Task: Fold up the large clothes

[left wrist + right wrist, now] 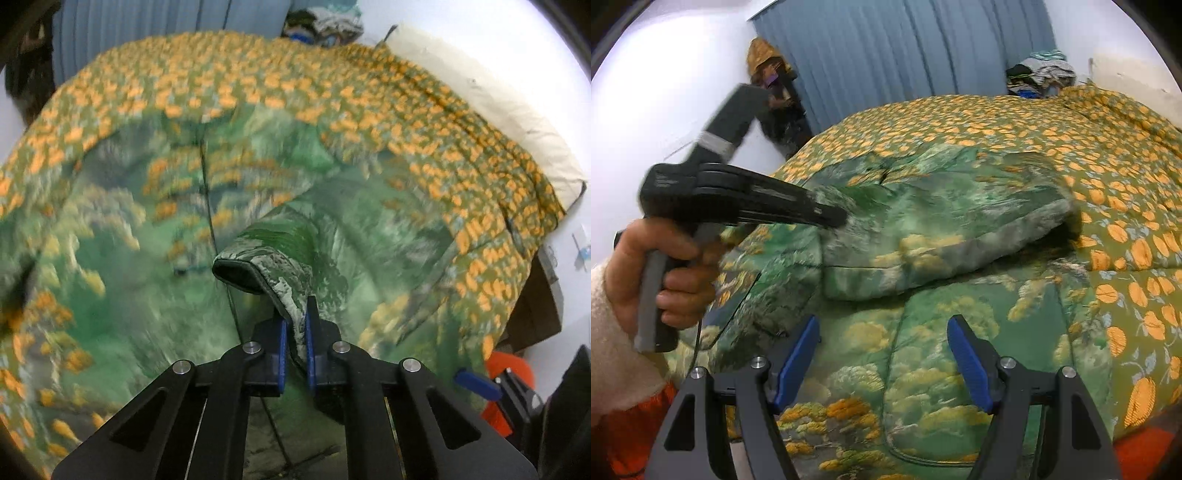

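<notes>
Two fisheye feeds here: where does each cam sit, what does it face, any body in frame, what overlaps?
Left wrist: on the left tongs, looking down at the green jacket's sleeve cuff pinched in them; no body.
Right wrist: on the open right tongs, facing the jacket; shows the left hand and cream sleeve.
Shared: jacket, orange-flowered bedspread, blue curtain.

Bright, even indoor light, soft shadows. Strong fisheye bend, dark corners. White wall (665, 92) blown out. Left wrist view: jacket (122, 280) motion-blurred. Right wrist view sharper; left hand-held gripper (834, 218) smeared.
</notes>
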Demonstrator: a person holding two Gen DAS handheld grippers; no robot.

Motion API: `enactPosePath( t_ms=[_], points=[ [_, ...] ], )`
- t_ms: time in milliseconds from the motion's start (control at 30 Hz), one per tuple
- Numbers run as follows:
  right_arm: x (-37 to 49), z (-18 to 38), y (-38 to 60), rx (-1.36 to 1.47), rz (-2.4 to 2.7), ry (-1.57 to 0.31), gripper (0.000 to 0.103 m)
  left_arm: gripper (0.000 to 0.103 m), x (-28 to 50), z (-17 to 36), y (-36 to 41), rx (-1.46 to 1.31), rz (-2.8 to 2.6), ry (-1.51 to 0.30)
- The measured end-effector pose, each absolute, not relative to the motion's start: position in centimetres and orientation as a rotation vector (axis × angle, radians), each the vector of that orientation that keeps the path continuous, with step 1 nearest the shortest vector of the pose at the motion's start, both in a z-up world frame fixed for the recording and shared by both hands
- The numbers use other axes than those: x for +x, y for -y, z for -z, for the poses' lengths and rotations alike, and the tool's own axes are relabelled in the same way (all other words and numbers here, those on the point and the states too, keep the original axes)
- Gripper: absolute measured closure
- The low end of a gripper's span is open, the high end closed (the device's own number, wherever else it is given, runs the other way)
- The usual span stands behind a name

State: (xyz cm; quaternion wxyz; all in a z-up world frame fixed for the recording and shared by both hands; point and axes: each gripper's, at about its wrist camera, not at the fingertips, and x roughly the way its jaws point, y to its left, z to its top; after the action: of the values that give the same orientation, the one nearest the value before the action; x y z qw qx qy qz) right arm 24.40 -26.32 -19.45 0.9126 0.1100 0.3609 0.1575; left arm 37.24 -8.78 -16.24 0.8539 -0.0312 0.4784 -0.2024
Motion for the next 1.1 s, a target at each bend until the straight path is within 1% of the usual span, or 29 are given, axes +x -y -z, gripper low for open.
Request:
enactPosePath(
  t_ms=[167, 233, 367, 400, 433, 467, 500, 533, 633, 700, 767, 833, 1000, 1067, 1100],
  points=[
    [25.5, 18.4, 28.8, 0.257, -0.265, -0.716, 0.03, 0.097, 41.9, 14.9, 5.7, -0.082, 0.368, -0.943],
    [27.4, 17.4, 30.3, 0.246, -0.237, -0.696, 0.03, 0.097, 43.8, 15.5, 4.2, -0.092, 0.334, -0.944],
    [33.0, 15.8, 33.2, 0.191, -0.166, -0.689, 0.03, 0.097, 47.2, 18.8, 2.0, -0.104, 0.254, -0.979],
    [35.2, 15.8, 33.8, 0.173, -0.153, -0.709, 0.033, 0.097, 47.8, 19.7, 1.7, -0.112, 0.244, -0.993],
    [37.1, 15.9, 34.4, 0.172, -0.155, -0.734, 0.043, 0.097, 48.2, 20.3, 1.5, -0.119, 0.237, -1.001],
    [38.8, 16.0, 34.8, 0.177, -0.162, -0.76, 0.049, 0.097, 48.5, 21.0, 1.3, -0.123, 0.231, -1.006],
    [40.6, 16.4, 35.2, 0.184, -0.17, -0.786, 0.057, 0.097, 48.6, 21.3, 1.1, -0.124, 0.228, -1.009],
    [42.0, 16.7, 35.4, 0.195, -0.179, -0.801, 0.06, 0.097, 48.7, 21.8, 1.1, -0.124, 0.223, -1.012],
    [46.1, 18.8, 35.1, 0.174, -0.185, -0.842, 0.06, 0.096, 48.5, 23.2, 1.1, -0.104, 0.215, -1.022],
    [48.3, 21.6, 34.4, 0.136, -0.203, -0.907, 0.06, 0.095, 48.4, 24.2, 1.3, -0.088, 0.21, -1.031],
    [49.2, 24.8, 34.0, 0.124, -0.212, -0.991, 0.06, 0.093, 48.5, 24.9, 1.2, -0.09, 0.215, -1.032],
    [49.5, 26.4, 34.1, 0.127, -0.226, -1.011, 0.061, 0.092, 48.4, 25.4, 1.0, -0.093, 0.217, -1.03],
    [50.8, 25.8, 33.7, 0.075, -0.256, -1.08, 0.061, 0.091, 48.2, 26.2, 1.0, -0.096, 0.22, -1.013],
    [51.8, 24.5, 33.7, 0.059, -0.263, -1.12, 0.061, 0.091, 48.2, 26.2, 1.0, -0.091, 0.219, -1.007],
    [52.1, 23.5, 33.8, 0.063, -0.258, -1.102, 0.061, 0.091, 48.1, 26.3, 1.0, -0.092, 0.22, -1.005]
  ],
)
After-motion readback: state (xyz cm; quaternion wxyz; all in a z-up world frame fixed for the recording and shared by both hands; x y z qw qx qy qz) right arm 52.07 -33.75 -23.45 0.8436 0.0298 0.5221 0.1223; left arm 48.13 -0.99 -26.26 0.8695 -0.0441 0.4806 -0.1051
